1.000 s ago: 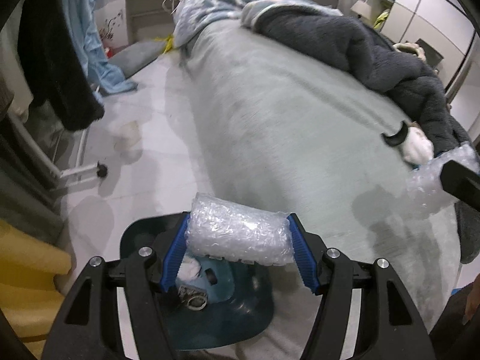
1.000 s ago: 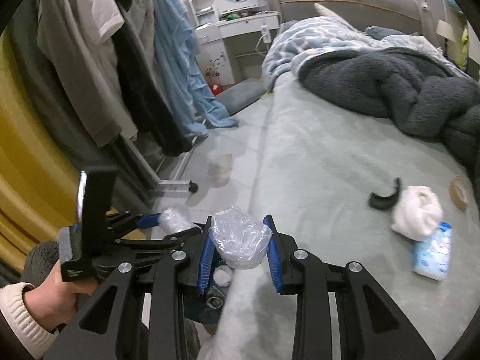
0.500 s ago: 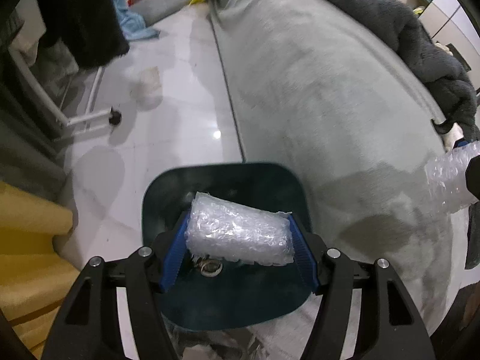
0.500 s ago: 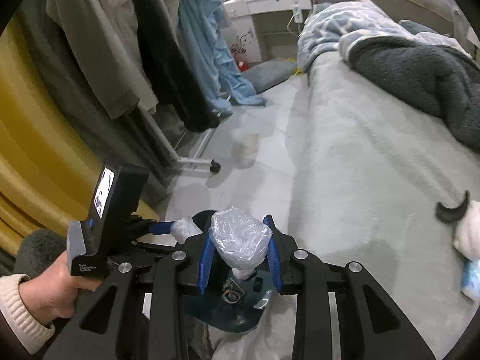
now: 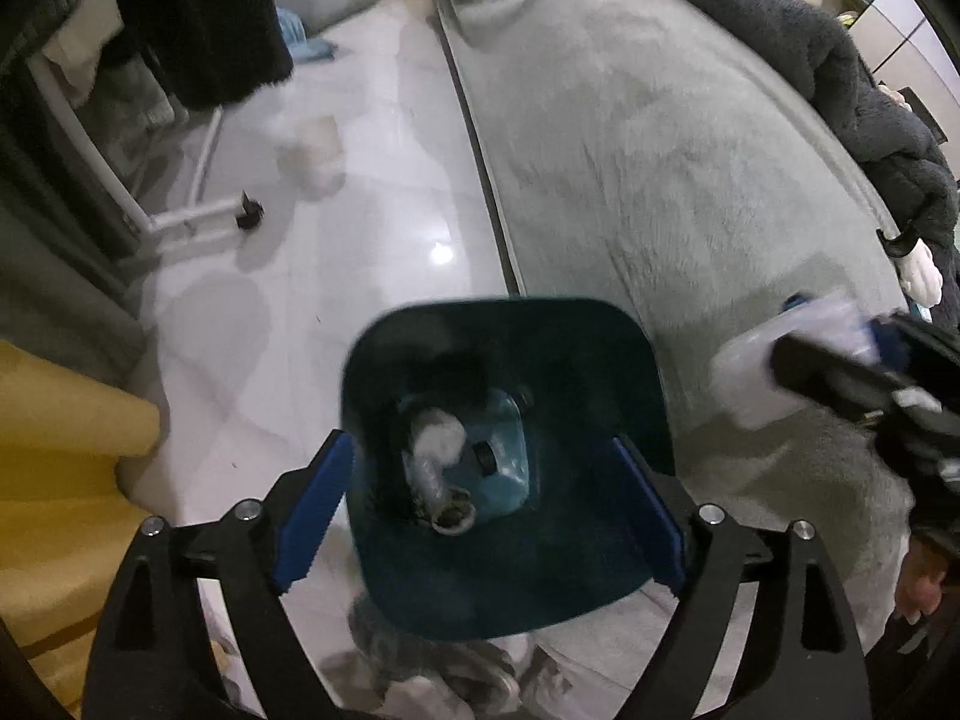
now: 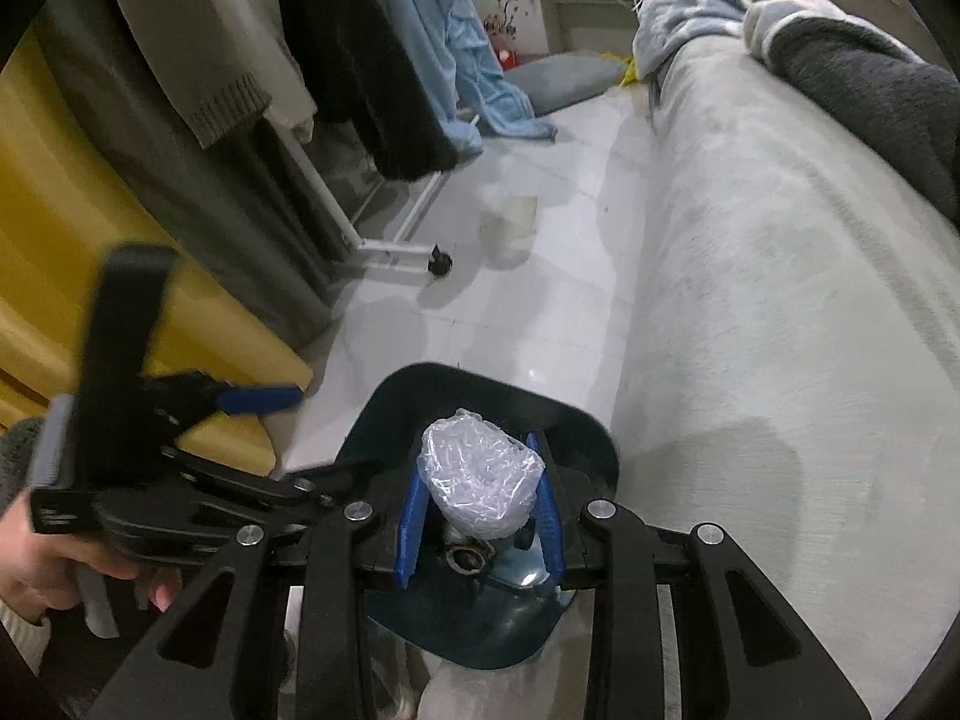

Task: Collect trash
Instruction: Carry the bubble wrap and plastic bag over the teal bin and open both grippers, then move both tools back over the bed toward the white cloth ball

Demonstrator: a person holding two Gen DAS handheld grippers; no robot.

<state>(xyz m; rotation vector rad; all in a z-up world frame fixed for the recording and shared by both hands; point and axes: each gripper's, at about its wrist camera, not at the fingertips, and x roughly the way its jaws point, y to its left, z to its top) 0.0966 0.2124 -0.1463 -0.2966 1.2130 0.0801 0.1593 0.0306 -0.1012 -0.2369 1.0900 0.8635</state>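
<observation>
A dark teal trash bin (image 5: 600, 324) stands on the floor beside the bed; it also shows in the right wrist view (image 6: 576, 414). My left gripper (image 5: 480, 510) is open and empty right above the bin. A bubble wrap roll (image 5: 435, 444) lies at the bin's bottom with other trash. My right gripper (image 6: 480, 516) is shut on a clear bubble wrap wad (image 6: 480, 474) over the bin's rim. In the left wrist view it comes in blurred from the right, with the wad (image 5: 756, 366).
The grey-green bed (image 5: 660, 150) fills the right, with a dark blanket (image 5: 840, 60) and a white cloth (image 5: 921, 267) on it. A clothes rack foot (image 6: 438, 264) and a pale cup (image 6: 510, 228) stand on the white floor. A yellow curtain (image 6: 90, 252) is at left.
My left gripper has opened and the bubble wrap roll has dropped into the bin. My right gripper has moved over the bin with its wad.
</observation>
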